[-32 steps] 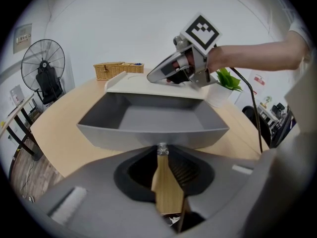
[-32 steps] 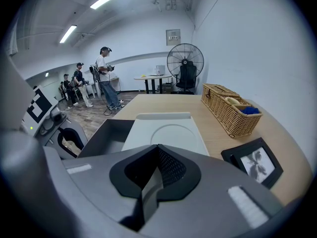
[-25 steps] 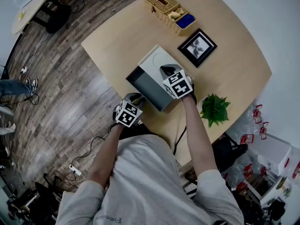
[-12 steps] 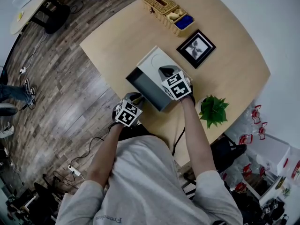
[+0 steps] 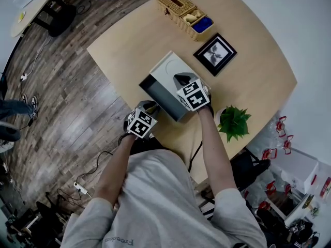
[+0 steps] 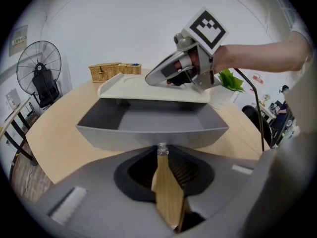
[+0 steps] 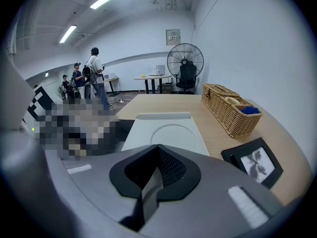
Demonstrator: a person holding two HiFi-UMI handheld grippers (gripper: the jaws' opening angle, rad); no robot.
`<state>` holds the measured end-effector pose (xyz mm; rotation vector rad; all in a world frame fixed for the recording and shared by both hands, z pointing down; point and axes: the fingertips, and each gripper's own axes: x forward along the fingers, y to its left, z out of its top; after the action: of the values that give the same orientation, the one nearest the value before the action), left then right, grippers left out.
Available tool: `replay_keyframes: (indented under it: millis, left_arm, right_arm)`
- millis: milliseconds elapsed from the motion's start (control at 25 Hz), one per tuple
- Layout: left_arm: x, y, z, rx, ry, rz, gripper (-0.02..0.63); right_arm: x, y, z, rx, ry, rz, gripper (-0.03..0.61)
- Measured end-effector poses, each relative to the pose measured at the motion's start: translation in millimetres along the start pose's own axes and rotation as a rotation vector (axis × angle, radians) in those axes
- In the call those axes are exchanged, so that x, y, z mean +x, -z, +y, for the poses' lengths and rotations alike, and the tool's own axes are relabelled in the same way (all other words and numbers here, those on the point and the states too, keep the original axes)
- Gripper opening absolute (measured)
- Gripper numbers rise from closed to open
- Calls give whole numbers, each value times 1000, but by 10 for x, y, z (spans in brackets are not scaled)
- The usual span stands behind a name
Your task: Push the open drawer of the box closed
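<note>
Two claws clenched, empty: left claw [image 6: 162,151] at open drawer [image 6: 148,129] front of box [image 7: 168,132], right claw [image 5: 181,78] on box top.

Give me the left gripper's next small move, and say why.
Probably ease the left gripper straight forward into the front of the drawer. The drawer stands open, the shut jaws point at the middle of its front wall, and the right gripper lies on top of the box, seemingly steadying it.
</note>
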<state>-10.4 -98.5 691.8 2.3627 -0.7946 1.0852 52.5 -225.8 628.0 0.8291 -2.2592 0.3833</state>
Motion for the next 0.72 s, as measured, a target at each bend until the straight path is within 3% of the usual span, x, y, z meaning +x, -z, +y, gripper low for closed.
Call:
replay_keyframes:
  millis: [720]
  left_arm:
    - [76,-98,10,15,9,4,124]
  right_arm:
    - [-2,-62,18,1,-3,-23,2]
